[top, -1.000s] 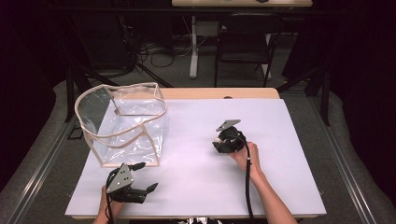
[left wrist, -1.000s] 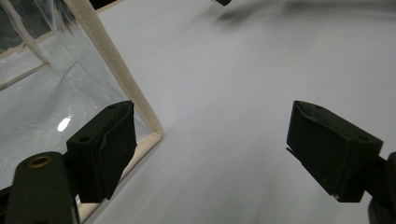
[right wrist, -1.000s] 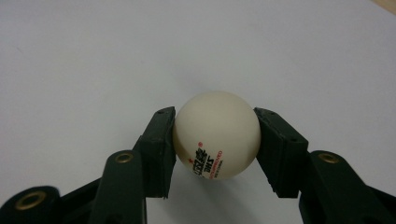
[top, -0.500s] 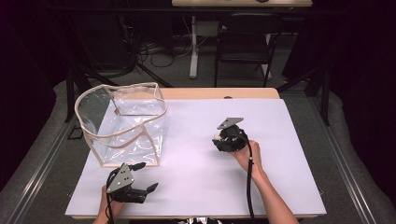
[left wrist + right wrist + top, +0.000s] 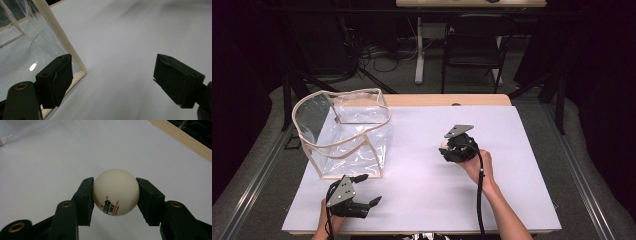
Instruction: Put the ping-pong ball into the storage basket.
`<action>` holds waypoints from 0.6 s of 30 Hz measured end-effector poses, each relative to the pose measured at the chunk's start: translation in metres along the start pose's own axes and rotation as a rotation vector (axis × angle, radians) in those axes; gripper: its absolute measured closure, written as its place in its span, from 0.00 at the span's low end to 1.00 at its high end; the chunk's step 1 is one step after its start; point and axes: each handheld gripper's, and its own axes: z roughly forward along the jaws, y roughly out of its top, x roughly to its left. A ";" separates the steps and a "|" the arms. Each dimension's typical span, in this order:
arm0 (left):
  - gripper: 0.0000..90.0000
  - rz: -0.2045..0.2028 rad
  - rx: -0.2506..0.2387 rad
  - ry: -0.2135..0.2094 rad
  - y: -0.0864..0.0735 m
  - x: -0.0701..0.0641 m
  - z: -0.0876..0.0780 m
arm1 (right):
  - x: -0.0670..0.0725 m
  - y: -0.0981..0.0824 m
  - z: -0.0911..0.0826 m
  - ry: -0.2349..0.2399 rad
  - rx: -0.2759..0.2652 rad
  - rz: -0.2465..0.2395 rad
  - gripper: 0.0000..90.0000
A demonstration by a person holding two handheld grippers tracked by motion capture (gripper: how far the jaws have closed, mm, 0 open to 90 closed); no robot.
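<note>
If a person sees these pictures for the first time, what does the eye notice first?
Probably the white ball, clamped between the jaws of the right gripper above the white table cover. Next, the clear bag with cream edging at the table's left, with the open left gripper near its front corner.

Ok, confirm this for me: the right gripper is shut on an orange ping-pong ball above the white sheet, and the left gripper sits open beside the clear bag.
One detail is off: the ping-pong ball is cream-white with red and black print, not orange, as the right gripper view shows. The rest stands: the right gripper is shut on it above the white sheet, and the left gripper sits open beside the clear bag.
</note>
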 end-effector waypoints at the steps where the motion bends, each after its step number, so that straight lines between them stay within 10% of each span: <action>1: 0.18 0.000 0.000 0.000 0.000 0.000 0.000 | 0.000 0.000 0.000 0.000 0.000 0.000 0.57; 18: 0.18 0.003 0.000 0.001 0.000 0.000 0.000 | 0.002 0.005 -0.010 0.000 -0.012 -0.015 0.57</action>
